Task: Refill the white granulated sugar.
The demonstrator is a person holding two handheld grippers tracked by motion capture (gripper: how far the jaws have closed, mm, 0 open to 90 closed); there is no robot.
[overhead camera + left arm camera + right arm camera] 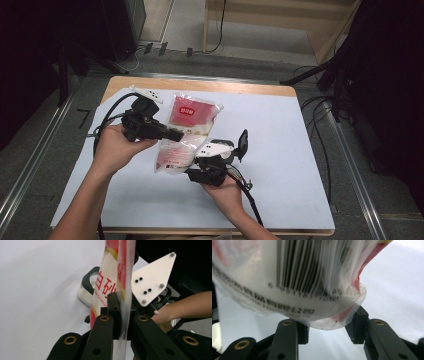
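High view: sugar bag held above white table sheet, centre frame, long axis upper right to lower left. Left gripper pinches bag's side edge, jaws shut on film. Right gripper sits under lower end (nearer one), jaws parted around corner, pads not pressing.

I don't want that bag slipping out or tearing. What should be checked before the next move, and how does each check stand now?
1. Left gripper shut on the bag edge: ok.
2. Right gripper jaws pressing the bag's lower end: cannot tell; the corner sits between them.
3. Bag lifted off the white table sheet: ok.
4. Bag unbroken, nothing spilled: ok as far as visible.
5. Sheet around the grippers free of other things: ok.
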